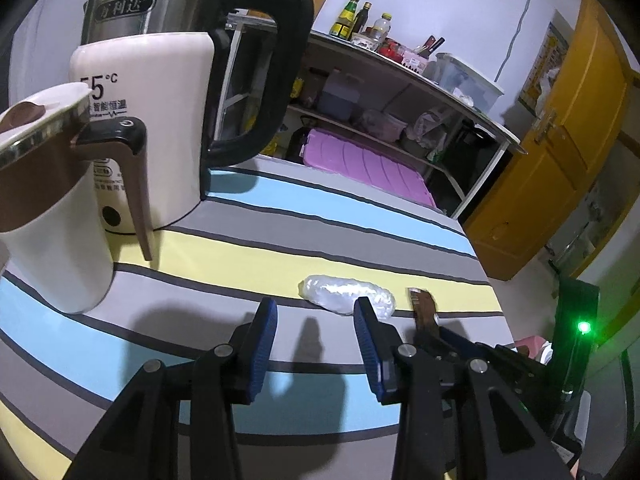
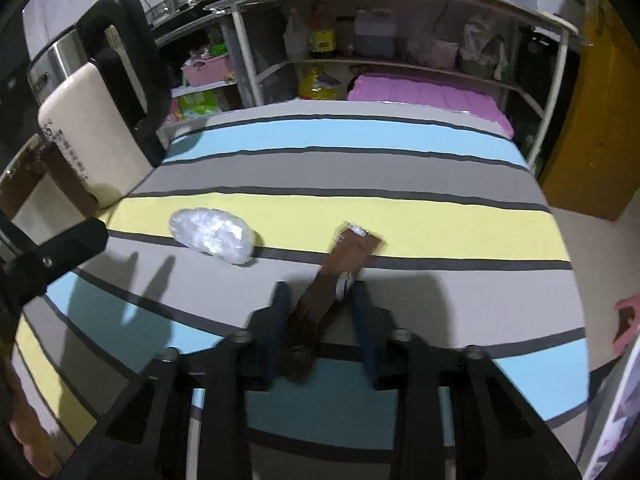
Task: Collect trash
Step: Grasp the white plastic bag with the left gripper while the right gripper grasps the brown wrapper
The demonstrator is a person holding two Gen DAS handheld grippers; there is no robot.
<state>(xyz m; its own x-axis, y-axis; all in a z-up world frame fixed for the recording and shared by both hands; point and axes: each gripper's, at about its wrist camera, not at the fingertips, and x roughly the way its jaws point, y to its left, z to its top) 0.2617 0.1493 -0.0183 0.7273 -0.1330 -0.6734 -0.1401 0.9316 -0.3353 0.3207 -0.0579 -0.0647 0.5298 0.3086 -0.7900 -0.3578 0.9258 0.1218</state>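
Observation:
A crumpled wad of clear plastic (image 1: pixel 346 294) lies on the yellow stripe of the striped tablecloth (image 1: pixel 280 216). My left gripper (image 1: pixel 315 307) hovers just short of it, open, with nothing between its blue pads; the wad sits ahead of the right finger. To the wad's right, a brown wrapper (image 2: pixel 340 272) runs back between the fingers of my right gripper (image 2: pixel 320 294), which is shut on it. From the left wrist view the wrapper (image 1: pixel 423 306) sticks out of the right gripper (image 1: pixel 430 330). The right wrist view has the wad (image 2: pixel 212 236) to the left.
A steel and cream kettle (image 1: pixel 160 120) and a white jug with a brown handle (image 1: pixel 56 216) stand at the table's left. Behind the table is a shelf rack (image 2: pixel 400 64) full of bottles and bags, with a purple lid (image 2: pixel 432 96). A yellow door (image 1: pixel 560 160) is at right.

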